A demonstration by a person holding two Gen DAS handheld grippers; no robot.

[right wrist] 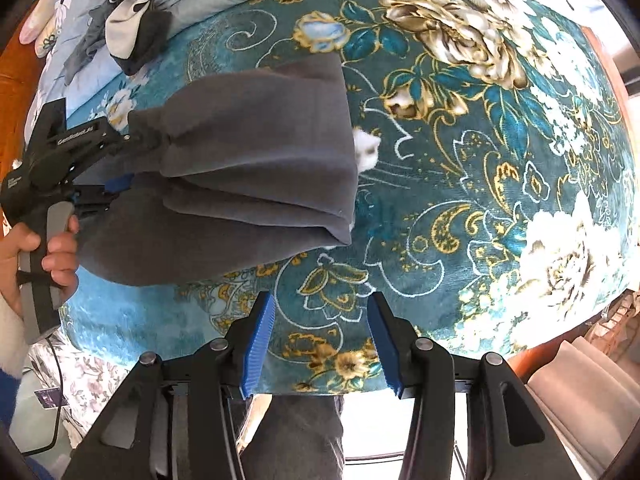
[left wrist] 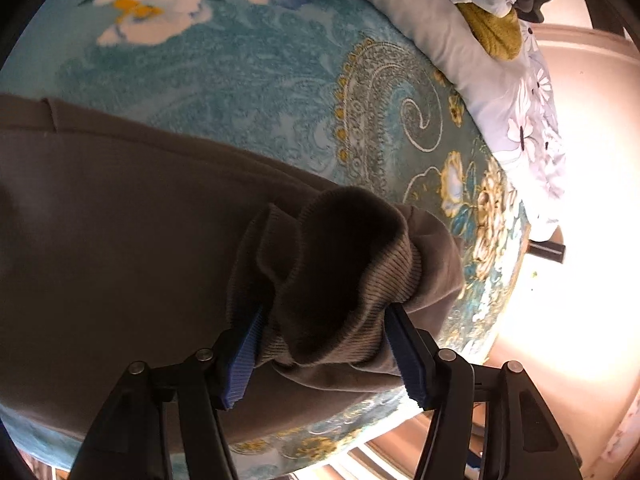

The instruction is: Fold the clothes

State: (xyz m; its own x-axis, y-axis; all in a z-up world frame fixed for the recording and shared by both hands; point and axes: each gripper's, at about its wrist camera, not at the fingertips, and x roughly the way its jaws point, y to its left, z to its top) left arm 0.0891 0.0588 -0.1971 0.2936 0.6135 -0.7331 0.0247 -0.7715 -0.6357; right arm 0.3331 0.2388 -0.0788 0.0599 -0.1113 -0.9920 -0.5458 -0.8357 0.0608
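my left gripper (left wrist: 326, 354) is clenched on the grey garment's (right wrist: 248, 184) ribbed cuff (left wrist: 340, 264) near the bed's (right wrist: 480, 160) front edge; right gripper (right wrist: 320, 346) hangs released. a one-sided pull could undo the fold.

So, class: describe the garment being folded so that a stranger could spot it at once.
Find the teal flowered blanket over the bed. On it lies a plain grey garment, its ribbed cuff pinched in the left gripper. Unlike the heaped clothes behind, it is unpatterned.
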